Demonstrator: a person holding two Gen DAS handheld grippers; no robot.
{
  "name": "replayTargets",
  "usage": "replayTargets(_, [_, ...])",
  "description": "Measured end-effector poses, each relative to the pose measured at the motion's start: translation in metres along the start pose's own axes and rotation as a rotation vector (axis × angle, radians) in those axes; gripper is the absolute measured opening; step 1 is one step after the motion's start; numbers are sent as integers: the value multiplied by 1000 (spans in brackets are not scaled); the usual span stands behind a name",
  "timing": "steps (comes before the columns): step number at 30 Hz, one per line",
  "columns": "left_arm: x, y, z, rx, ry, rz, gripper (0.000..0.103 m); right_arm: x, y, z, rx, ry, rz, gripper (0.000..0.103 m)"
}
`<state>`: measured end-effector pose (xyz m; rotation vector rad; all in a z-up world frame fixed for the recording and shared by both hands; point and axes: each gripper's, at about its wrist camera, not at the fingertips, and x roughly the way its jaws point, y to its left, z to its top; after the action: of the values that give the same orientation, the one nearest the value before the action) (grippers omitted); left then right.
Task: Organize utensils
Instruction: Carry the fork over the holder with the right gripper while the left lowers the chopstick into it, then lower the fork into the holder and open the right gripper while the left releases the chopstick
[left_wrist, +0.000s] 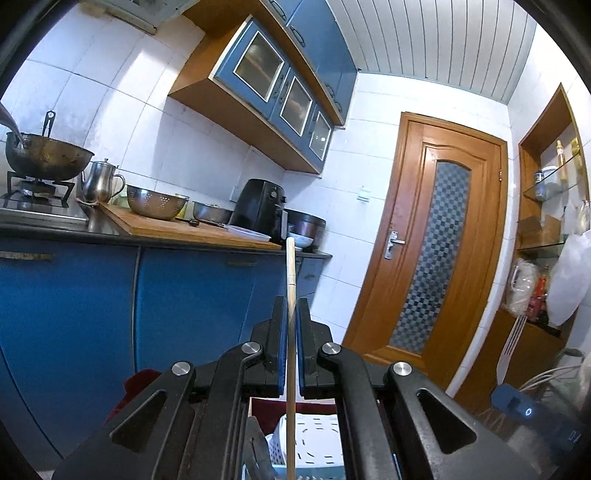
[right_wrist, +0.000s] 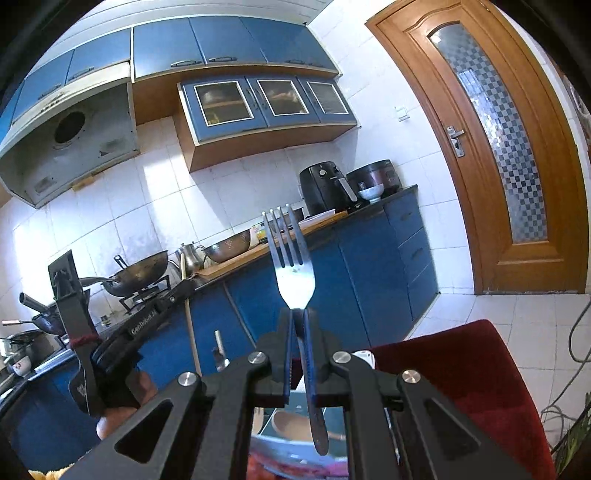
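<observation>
the right gripper (right_wrist: 298, 314) is clamped on the neck of a shiny steel four-tined fork (right_wrist: 291, 266), tines pointing up toward the blue kitchen cabinets (right_wrist: 369, 280) and handle running back between the fingers. at left, the black left gripper (right_wrist: 181, 291) grips a pale wooden chopstick (right_wrist: 192, 332). a dark red velvet cushion (right_wrist: 480, 369) lies at lower right.

Left wrist view: sits just behind the left tongs (left_wrist: 291, 314), looks level along them toward the table (left_wrist: 207, 236) front and the wooden door (left_wrist: 436, 236). Right wrist view: just behind the right tongs (right_wrist: 299, 317), tipped slightly down, facing the same table (right_wrist: 332, 225) from further right. Shared: table, air fryer (left_wrist: 258, 206) (right_wrist: 323, 188), wok (left_wrist: 48, 158) (right_wrist: 142, 271), door (right_wrist: 495, 147). Left tongs (right_wrist: 181, 290) show at the right view's left.
</observation>
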<state>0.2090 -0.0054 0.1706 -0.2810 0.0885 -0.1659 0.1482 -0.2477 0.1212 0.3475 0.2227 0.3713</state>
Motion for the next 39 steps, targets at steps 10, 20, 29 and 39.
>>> replayTargets(10, [7,-6,-38,119,-69,73,2,34,-4,-19,-45,31,-43,8])
replayTargets(20, [4,-9,-61,159,-39,77,2,38,5,-30,-159,48,-107,9])
replayTargets(29, [-8,-5,-63,145,0,61,26,30,5,-25,-116,56,-83,32])
replayTargets(39, [-40,-14,-49,175,49,27,26,7,20,-18,-100,36,-56,33])
